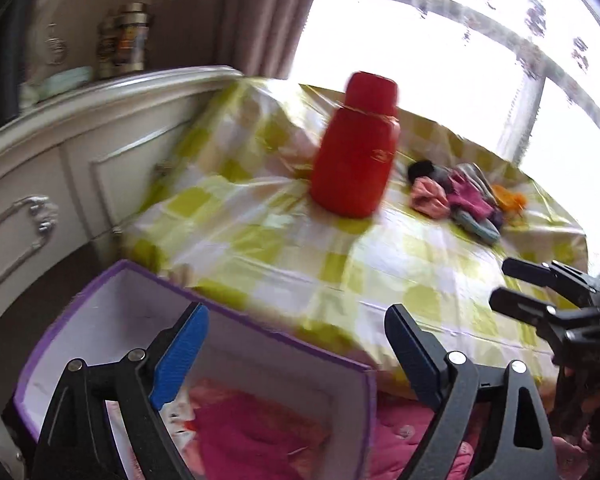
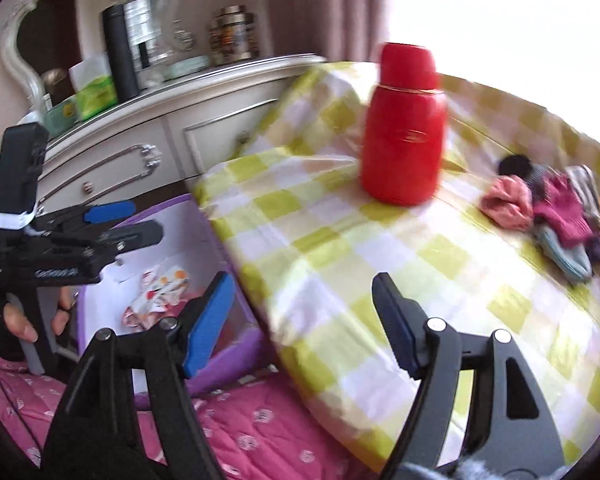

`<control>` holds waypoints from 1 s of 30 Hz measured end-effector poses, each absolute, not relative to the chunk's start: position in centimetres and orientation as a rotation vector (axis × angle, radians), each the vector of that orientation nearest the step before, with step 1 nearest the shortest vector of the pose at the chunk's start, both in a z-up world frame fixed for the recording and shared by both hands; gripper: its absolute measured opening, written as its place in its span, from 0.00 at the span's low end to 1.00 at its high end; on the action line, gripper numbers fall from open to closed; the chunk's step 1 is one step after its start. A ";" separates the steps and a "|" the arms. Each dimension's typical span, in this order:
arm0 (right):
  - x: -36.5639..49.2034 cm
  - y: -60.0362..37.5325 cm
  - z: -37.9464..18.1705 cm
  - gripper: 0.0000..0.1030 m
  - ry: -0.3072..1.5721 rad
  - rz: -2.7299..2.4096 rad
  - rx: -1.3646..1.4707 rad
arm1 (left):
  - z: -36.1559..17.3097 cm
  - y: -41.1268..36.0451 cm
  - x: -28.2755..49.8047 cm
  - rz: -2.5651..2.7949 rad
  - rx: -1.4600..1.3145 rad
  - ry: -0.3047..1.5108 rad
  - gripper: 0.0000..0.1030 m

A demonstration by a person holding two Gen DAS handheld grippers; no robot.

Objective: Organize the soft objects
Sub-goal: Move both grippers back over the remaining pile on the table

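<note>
While both the left gripper (image 1: pixel 296 354) and right gripper (image 2: pixel 302 320) gape empty, the soft pile (image 2: pixel 548 216) lies at frame right; reaching there risks toppling the red flask (image 2: pixel 404 128).

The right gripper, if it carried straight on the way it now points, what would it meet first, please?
Most likely the checked tablecloth just ahead of the open right gripper; nothing stands between. The red flask is farther back, though depth is uncertain.
</note>
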State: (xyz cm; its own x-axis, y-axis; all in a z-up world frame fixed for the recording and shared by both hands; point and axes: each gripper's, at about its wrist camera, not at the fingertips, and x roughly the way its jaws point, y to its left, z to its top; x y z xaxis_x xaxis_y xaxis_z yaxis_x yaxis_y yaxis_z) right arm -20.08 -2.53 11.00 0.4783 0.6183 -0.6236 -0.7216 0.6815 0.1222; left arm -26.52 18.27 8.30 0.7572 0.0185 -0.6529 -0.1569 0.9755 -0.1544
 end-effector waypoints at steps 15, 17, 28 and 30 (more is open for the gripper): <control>-5.0 -20.9 7.4 0.75 0.785 0.309 0.117 | 0.7 1.5 -1.9 -0.101 -0.149 0.858 0.88; -2.5 -20.7 8.2 0.75 0.757 0.325 0.091 | 0.2 1.3 -0.8 -0.088 -0.121 0.853 0.88; 12.8 -12.4 4.8 0.76 0.835 0.318 -0.145 | -0.6 1.2 0.7 -0.115 -0.078 0.895 1.00; 14.3 -11.2 2.9 0.74 0.901 0.266 -0.239 | -0.6 1.3 0.7 -0.120 -0.084 0.893 1.00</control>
State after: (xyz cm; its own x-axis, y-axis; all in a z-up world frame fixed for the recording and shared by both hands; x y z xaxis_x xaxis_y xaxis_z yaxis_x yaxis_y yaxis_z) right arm 14.27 -11.19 2.88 0.5924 0.1263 -0.7957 -0.3256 0.9409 -0.0931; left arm 0.71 1.32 -0.63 0.6209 -0.1389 -0.7715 0.0693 0.9900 -0.1226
